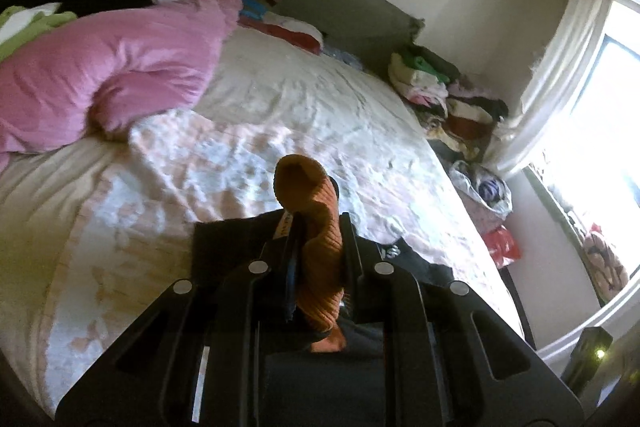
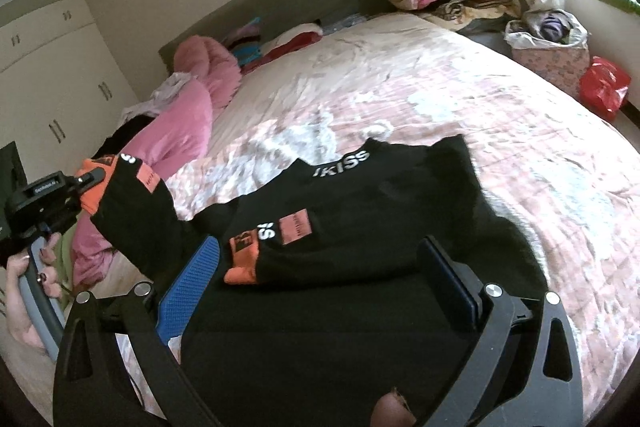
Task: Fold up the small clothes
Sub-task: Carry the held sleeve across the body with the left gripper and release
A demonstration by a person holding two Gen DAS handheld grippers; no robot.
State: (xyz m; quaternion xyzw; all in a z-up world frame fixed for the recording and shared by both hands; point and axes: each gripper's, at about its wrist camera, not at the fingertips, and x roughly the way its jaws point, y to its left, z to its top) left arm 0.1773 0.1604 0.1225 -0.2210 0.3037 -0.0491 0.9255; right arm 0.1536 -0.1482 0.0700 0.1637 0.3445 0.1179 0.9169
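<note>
On the bed (image 1: 304, 99), in my left wrist view, my left gripper (image 1: 320, 227) is squeezed tight on the orange cuff (image 1: 320, 259) of the black sweater (image 1: 224, 239). The cuff sticks up between the two fingers. A pink blanket (image 1: 100, 75) lies far to the left.

In my right wrist view, my right gripper (image 2: 320, 259) is wide apart and holds nothing. The black sweater (image 2: 360, 207) lies flat on the bed just past it. On the left, the left gripper (image 2: 86, 183) lifts one sleeve (image 2: 132, 211) up by its orange cuff (image 2: 94, 187).
</note>
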